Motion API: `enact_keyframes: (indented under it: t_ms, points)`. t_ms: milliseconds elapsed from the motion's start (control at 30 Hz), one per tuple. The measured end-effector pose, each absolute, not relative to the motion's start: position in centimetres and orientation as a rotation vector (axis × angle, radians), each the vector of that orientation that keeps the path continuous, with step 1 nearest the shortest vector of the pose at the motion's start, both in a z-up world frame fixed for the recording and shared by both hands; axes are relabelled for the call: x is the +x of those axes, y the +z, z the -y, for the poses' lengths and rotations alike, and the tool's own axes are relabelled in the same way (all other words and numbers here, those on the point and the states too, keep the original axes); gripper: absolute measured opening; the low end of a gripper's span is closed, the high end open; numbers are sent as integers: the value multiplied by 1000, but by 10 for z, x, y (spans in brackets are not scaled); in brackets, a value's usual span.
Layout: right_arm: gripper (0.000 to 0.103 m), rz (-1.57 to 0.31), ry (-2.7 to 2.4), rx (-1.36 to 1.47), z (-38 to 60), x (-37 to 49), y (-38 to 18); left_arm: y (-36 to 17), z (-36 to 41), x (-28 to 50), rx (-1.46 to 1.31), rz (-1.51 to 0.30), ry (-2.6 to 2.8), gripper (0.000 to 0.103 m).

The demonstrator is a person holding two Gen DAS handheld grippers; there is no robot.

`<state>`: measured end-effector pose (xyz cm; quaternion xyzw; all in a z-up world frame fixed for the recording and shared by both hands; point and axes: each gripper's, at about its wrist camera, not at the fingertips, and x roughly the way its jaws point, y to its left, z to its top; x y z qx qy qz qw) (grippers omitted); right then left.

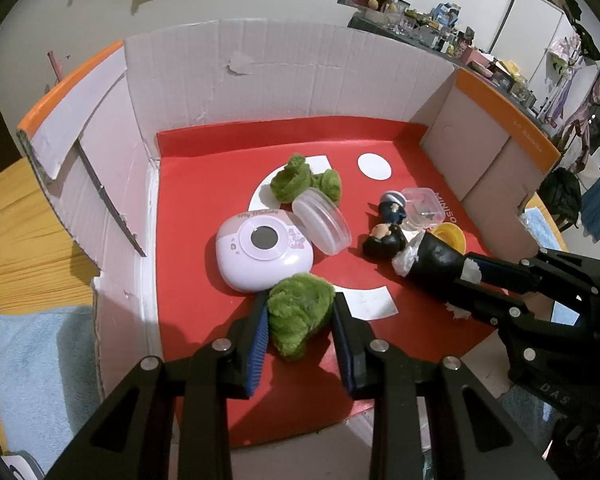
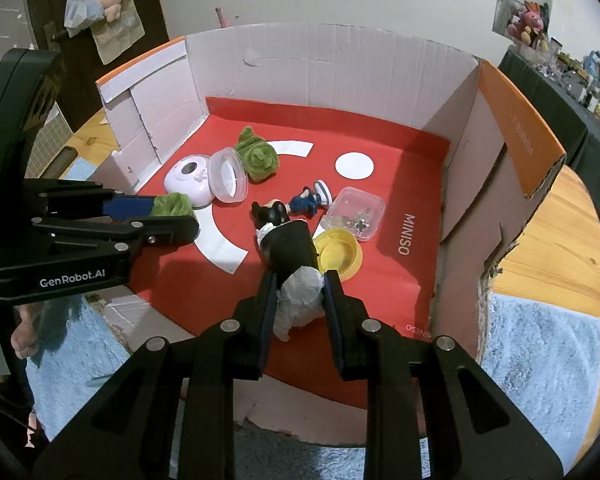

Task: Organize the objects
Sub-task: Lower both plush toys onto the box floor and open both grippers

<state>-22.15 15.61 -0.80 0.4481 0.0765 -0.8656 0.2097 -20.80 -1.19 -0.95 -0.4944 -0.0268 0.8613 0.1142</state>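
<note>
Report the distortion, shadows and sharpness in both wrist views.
Left wrist view: fisheye bends the white cardboard box walls; the fuzzy green plush piece sits sharp in the left gripper. Right wrist view: dark vignette corners; a soft shadow lies on the red liner.

Box layout, both grippers reaching in over the near edge

Cardboard box (image 2: 332, 64) is sitting on a table (image 2: 560, 216). Left gripper (image 1: 300, 316) is holding a fuzzy toy (image 1: 298, 316) just in front of the round gadget (image 1: 262, 252); a clear jar (image 1: 322, 220) is leaning at the gadget's right, another fuzzy toy (image 1: 300, 180) lying behind it. To the right, the right gripper (image 2: 300, 292) is gripping a cone figure (image 2: 294, 264), with a lid (image 2: 340, 250), small case (image 2: 356, 212) and figurine (image 2: 308, 200) lying just beyond.
</note>
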Motion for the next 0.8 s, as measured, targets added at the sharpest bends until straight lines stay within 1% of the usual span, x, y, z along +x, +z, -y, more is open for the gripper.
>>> enact_keyframes:
  t_ms: [267, 367, 433, 500, 633, 667, 700, 733, 800]
  points:
    - [24, -218, -2411, 1240, -156, -220, -8, -9, 13, -209, -1450, 87, 2523, 32]
    - [24, -217, -2411, 1241, -156, -220, -8, -9, 13, -209, -1451, 91, 2519, 34]
    - [24, -215, -2410, 1242, -156, -220, -8, -9, 13, -209, -1450, 90, 2527, 41]
    - [24, -214, -2411, 1241, -156, -220, -8, -10, 13, -210, -1449, 88, 2533, 44]
    - [24, -215, -2411, 1241, -155, -219, -7, -9, 13, -210, -1449, 87, 2536, 45]
    - [25, -215, -2412, 1241, -155, -219, -7, -9, 14, -210, -1450, 88, 2537, 46]
    - [25, -214, -2413, 1241, -156, -218, -7, -9, 14, -210, -1450, 89, 2539, 50]
    - [27, -215, -2412, 1241, -156, -218, -7, -9, 14, -209, -1449, 89, 2542, 52]
    - [35, -215, -2415, 1239, -156, -218, -6, -9, 14, -208, -1449, 89, 2541, 52]
